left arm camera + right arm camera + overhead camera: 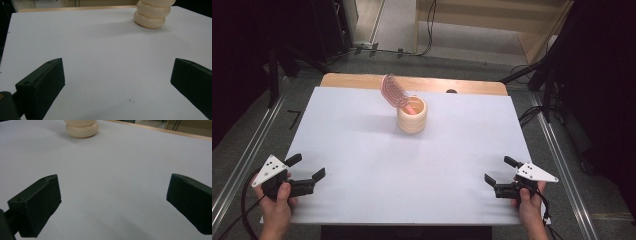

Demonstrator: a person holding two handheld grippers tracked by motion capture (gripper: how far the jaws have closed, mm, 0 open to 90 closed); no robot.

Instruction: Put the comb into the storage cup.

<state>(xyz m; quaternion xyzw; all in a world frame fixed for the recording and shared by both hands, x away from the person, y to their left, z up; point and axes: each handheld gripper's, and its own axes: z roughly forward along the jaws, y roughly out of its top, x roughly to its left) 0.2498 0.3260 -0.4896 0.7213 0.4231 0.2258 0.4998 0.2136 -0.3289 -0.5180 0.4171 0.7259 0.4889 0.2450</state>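
Table (362,150): white top, the near half bare.
Cup (412,116): cream, ribbed, upright at far centre, well apart from both grippers.
Comb (394,92): pink, in the cup, leans up-left.
Left gripper (308,168): jaws wide apart, empty.
Right gripper (500,170): jaws wide apart, empty, about equally far.

Overhead; low gripper views sharing cup (412,116)
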